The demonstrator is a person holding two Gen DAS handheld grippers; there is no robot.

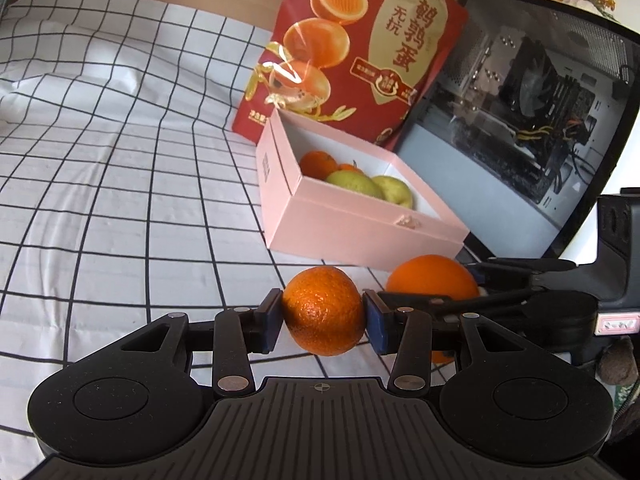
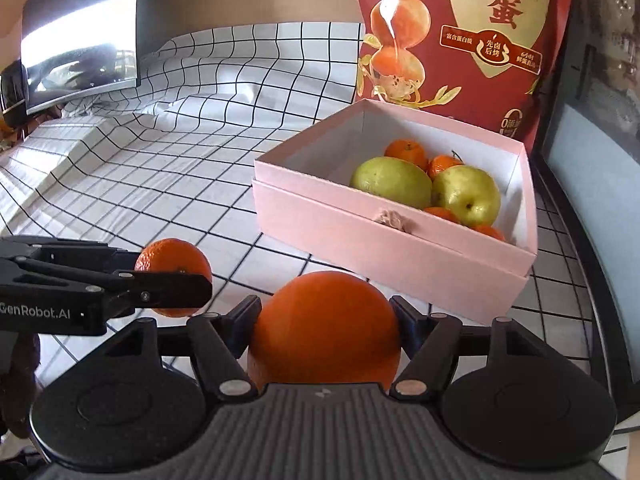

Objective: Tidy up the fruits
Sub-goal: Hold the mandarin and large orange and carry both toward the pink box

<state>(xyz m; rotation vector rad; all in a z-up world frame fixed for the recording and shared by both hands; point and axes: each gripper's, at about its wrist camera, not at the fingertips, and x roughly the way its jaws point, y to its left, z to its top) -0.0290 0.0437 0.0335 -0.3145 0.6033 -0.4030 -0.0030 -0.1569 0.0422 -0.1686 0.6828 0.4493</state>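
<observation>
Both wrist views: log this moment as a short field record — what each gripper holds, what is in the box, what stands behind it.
left gripper: shut on small mandarin
right gripper: shut on large orange
pink box: open, on checked cloth
box contents: two green pears, several small mandarins
behind box: red snack bag, upright
right of box: computer case with clear side panel
task state: both held fruits still outside the box
</observation>
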